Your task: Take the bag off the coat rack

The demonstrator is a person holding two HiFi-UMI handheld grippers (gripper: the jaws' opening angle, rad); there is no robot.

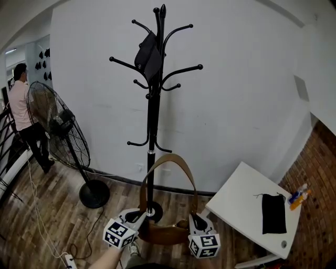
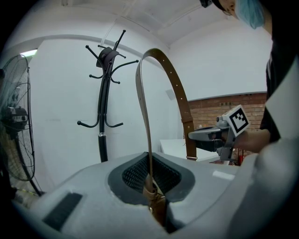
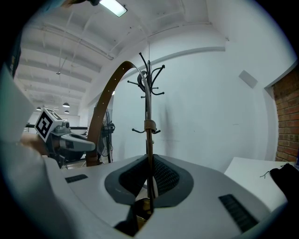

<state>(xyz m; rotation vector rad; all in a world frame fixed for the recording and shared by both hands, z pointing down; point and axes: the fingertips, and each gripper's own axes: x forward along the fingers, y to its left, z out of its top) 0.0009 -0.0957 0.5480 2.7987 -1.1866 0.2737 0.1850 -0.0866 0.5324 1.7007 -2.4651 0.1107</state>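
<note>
Holds brown bag (image 1: 163,234) by strap (image 1: 169,156) ends, clear of coat rack (image 1: 153,115); left gripper (image 1: 137,215) and right gripper (image 1: 195,219) clamped tight.

The room is evenly lit by a ceiling light (image 3: 113,7); edges are bowed by fisheye distortion, and gripper-view corners are blackened.

Brown bag (image 1: 163,235), black coat rack (image 1: 153,121), white table (image 1: 239,197), red brick wall (image 1: 321,173).

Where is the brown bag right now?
In the head view the brown bag hangs low at centre, held between the left gripper and the right gripper, just in front of the coat rack, its strap arching up.
</note>
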